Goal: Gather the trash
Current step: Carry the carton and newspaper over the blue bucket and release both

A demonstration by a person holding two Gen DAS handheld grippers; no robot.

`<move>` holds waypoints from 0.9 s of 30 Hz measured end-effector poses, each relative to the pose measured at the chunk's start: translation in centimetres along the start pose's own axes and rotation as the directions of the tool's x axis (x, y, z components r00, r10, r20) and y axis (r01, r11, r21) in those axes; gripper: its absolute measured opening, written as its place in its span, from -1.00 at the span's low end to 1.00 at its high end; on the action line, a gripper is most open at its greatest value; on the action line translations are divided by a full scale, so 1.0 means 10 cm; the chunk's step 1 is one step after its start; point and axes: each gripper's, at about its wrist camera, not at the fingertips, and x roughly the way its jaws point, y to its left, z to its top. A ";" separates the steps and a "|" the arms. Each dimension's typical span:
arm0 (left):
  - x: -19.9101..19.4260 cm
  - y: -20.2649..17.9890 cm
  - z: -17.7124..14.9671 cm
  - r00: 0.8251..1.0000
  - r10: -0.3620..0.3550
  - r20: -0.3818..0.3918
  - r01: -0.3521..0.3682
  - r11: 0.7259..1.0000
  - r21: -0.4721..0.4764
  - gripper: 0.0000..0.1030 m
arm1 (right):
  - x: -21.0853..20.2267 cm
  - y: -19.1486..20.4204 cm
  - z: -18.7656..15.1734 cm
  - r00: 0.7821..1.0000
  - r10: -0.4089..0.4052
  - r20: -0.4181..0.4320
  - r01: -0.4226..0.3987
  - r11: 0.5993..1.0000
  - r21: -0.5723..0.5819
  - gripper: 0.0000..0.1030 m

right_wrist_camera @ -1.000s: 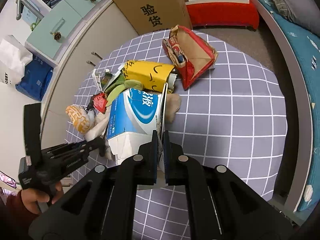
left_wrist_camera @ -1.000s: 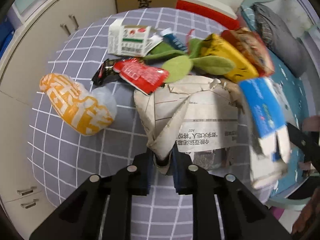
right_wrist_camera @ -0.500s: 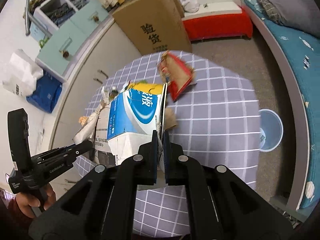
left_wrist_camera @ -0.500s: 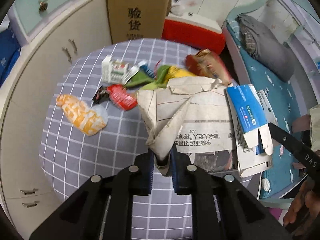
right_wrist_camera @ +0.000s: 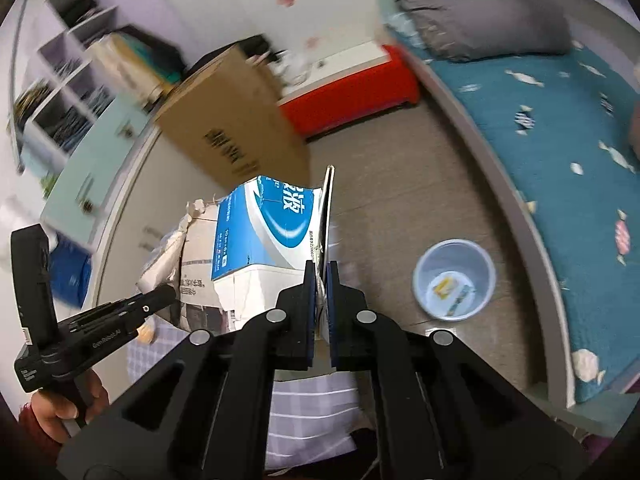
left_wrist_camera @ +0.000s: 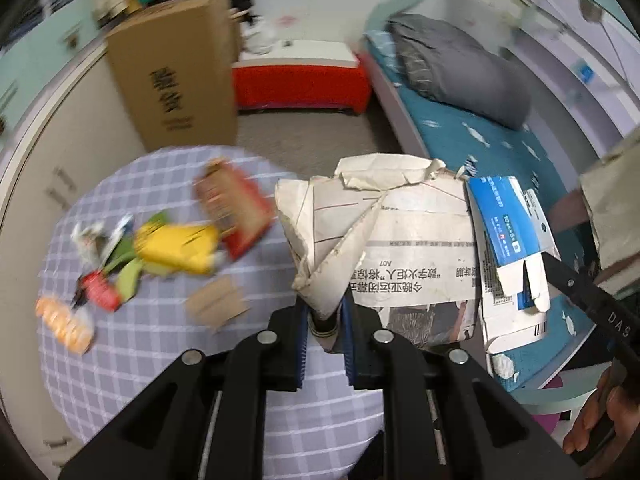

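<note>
1. The left gripper [left_wrist_camera: 325, 322] has its jaws nearly closed on a bunched corner of the crumpled newspaper [left_wrist_camera: 404, 240], which hangs in the air past the right edge of the round table [left_wrist_camera: 160, 360]. The paper looks light and limp, likely to tear or slip, so a pinch on a thick fold like this one seems the safest hold. Its headline is printed in Chinese, seen upside down, with "A07" above it.

2. On the table near its left edge lies blurred trash: an orange wrapper [left_wrist_camera: 64, 324], a red sachet [left_wrist_camera: 100, 292], a yellow packet [left_wrist_camera: 176, 248] and a red bag [left_wrist_camera: 236, 208]. No writing there can be read.

3. The right gripper [right_wrist_camera: 321, 284] has its jaws fully closed on the thin edge of the flattened blue-and-white carton [right_wrist_camera: 272, 232]. It is stiff card, light, and best held by the edge as now. It bears large white Chinese characters and small print too fine to read.

4. The waste bin [right_wrist_camera: 454, 280] stands on the floor beside the bed [right_wrist_camera: 560, 140], some wrappers already inside.

5. The tall cardboard box [left_wrist_camera: 176, 76] carries two Chinese characters.
</note>
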 end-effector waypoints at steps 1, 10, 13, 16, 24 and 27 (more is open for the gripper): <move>0.05 -0.15 0.05 1.000 -0.004 -0.002 0.004 1.000 0.014 -0.73 | -0.03 -0.14 0.05 1.000 -0.014 0.006 0.014 1.000 0.017 -0.90; 0.50 -1.07 0.46 1.000 0.018 -0.007 -0.017 0.999 0.052 -0.73 | -0.05 -1.08 0.43 0.997 -0.080 0.016 0.078 0.992 0.103 -0.89; 0.61 -1.19 0.58 0.999 0.052 -0.001 -0.052 0.998 0.042 -0.73 | 0.03 -1.33 0.54 0.997 -0.075 0.006 0.073 0.989 0.127 -0.88; 0.69 -1.23 0.67 0.996 0.091 -0.004 -0.091 0.996 0.017 -0.73 | 0.19 -1.55 0.64 0.999 -0.044 -0.012 0.045 0.985 0.164 -0.77; 0.88 -1.35 0.77 0.995 0.087 -0.040 -0.087 0.996 0.000 -0.73 | 0.44 -1.78 0.79 0.997 -0.036 -0.067 0.047 0.986 0.160 0.08; 0.96 -1.50 0.79 0.996 0.070 -0.053 -0.069 0.997 0.027 -0.72 | 0.35 -1.76 0.80 0.998 -0.053 -0.045 0.058 0.990 0.132 0.08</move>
